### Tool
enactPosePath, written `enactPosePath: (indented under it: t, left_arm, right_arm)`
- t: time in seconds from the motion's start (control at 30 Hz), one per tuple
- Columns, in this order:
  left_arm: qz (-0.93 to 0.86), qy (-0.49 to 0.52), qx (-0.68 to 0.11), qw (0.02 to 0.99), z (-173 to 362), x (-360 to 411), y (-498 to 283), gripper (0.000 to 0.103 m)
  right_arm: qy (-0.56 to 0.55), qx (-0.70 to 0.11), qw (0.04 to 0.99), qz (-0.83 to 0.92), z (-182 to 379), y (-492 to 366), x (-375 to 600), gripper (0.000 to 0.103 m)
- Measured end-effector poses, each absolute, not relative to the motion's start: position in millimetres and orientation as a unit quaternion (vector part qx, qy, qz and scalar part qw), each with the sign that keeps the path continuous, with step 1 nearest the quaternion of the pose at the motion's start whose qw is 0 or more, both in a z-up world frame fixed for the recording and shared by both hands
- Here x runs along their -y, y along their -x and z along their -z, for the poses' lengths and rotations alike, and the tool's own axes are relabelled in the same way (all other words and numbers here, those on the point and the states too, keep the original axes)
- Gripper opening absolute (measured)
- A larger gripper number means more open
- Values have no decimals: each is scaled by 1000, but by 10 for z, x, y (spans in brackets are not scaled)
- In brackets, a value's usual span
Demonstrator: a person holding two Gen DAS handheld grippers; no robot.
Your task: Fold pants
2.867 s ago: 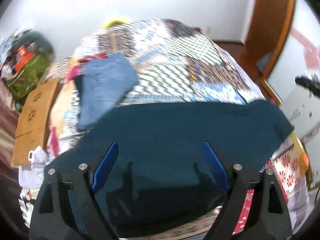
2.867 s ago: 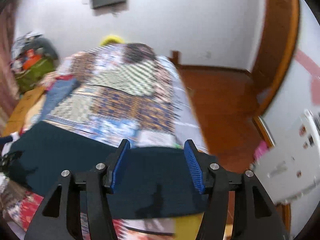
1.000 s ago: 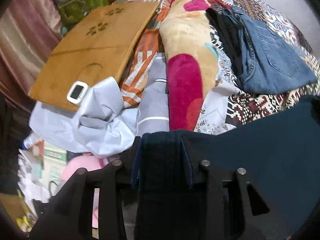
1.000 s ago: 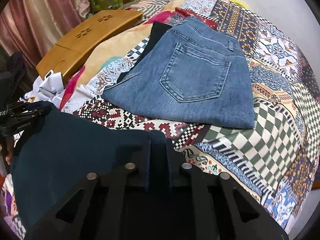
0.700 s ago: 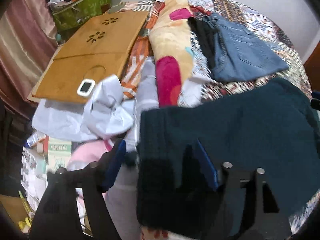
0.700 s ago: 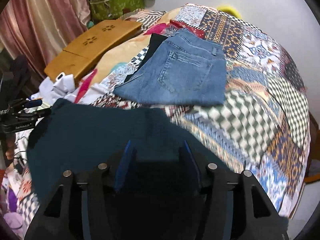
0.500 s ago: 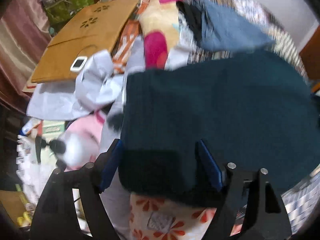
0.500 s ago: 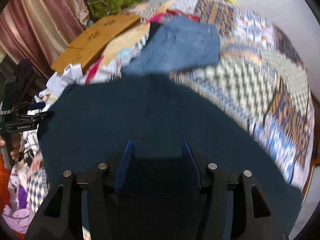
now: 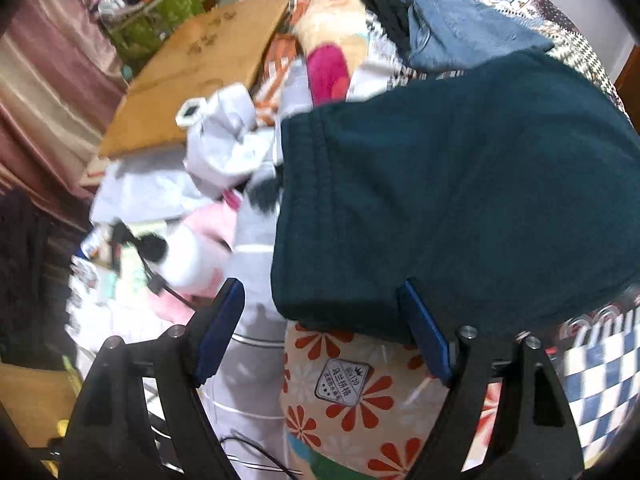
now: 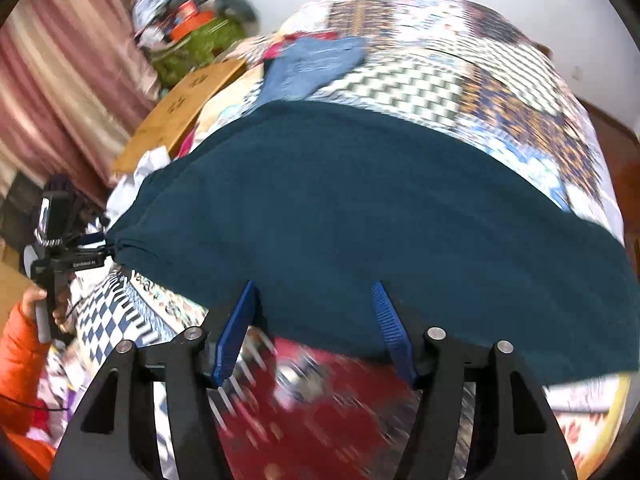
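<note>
Right wrist view gives me the bed (image 10: 500,92) first, its patterned quilt mostly bare toward the far end. Across the near side lie the dark teal pants (image 10: 380,216), folded over and flat; a second ago both grippers pinched that cloth. My right hand-held gripper (image 10: 316,328) has just been opening and stands released above the near hem; the left hand-held gripper (image 9: 324,328) likewise stands spread, waistband edge between its jaws untouched. I judge this fold laid. Folded jeans (image 10: 316,62) sit beyond, clutter crowds the left.
</note>
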State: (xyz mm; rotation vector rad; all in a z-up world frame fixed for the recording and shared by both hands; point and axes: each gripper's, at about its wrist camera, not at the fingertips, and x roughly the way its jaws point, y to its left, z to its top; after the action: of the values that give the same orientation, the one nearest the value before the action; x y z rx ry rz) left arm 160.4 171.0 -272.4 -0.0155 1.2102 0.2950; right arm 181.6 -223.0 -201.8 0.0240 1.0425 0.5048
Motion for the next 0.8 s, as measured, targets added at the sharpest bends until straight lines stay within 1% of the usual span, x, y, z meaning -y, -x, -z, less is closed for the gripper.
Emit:
enactPosePath:
  t: [0.17, 0.3, 0.4, 0.5, 0.63, 0.8]
  left_arm:
    - [-112, 15, -533, 839, 2306, -1458, -1818, 81]
    - [-77, 19, -520, 851, 2161, -1111, -2082, 81]
    - [-54, 8, -517, 854, 2119, -826, -2249, 81]
    - [-29, -12, -519, 854, 2123, -517, -2408, 81]
    - [8, -44, -522, 852, 2161, -98, -2569, 81]
    - [43, -88, -530, 843, 2259, 410, -2788, 81]
  right_arm:
    - [-53, -470, 869, -144, 1982, -1922, 2997, 58]
    - [-72, -478, 873, -69, 2148, -2132, 3485, 58]
    - [-85, -503, 860, -30, 2421, -2275, 3666, 58]
    - [-93, -520, 848, -34, 2669, -2238, 3681, 58]
    - [-81, -490, 867, -49, 2582, -1961, 3687, 58]
    - [-136, -468, 873, -32, 2487, -1772, 4094, 60]
